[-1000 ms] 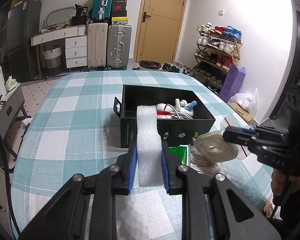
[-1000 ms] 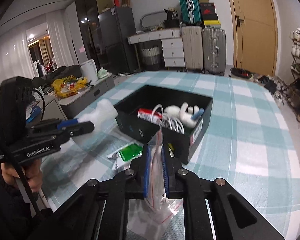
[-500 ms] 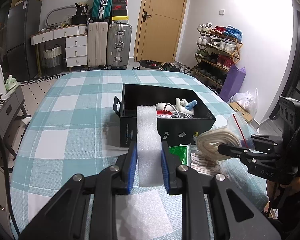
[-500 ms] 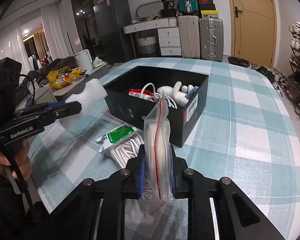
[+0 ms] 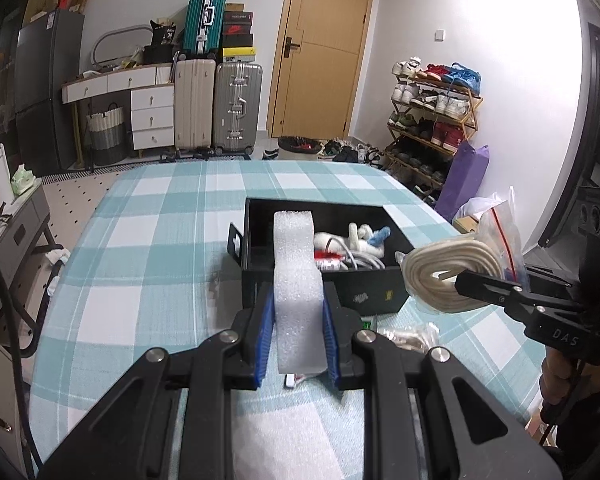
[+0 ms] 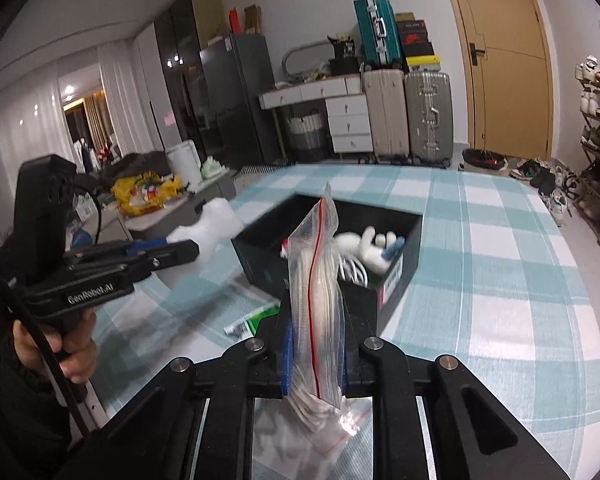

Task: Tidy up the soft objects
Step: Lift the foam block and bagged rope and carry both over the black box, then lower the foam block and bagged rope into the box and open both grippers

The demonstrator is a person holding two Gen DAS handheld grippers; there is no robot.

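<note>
My left gripper [image 5: 298, 326] is shut on a white foam block [image 5: 298, 280], held upright above the table just before the black box [image 5: 356, 298]. My right gripper [image 6: 314, 344] is shut on a clear zip bag of coiled white rope [image 6: 316, 280], raised near the box's right front corner; the bag also shows in the left wrist view [image 5: 456, 272]. The open black box [image 6: 396, 280] holds a white plush toy [image 6: 370, 246], a white cable and a red-and-white item. The foam block and left gripper show in the right wrist view [image 6: 212, 228].
A teal-and-white checked cloth [image 5: 148, 240] covers the table. A green packet [image 6: 260, 316] and another bag of rope [image 5: 408, 336] lie on the table in front of the box. Suitcases, drawers and a shoe rack stand beyond the far edge.
Both grippers have risen. The right gripper has lifted the rope bag higher and closer to the box. The foam block stays clamped in the left gripper.
</note>
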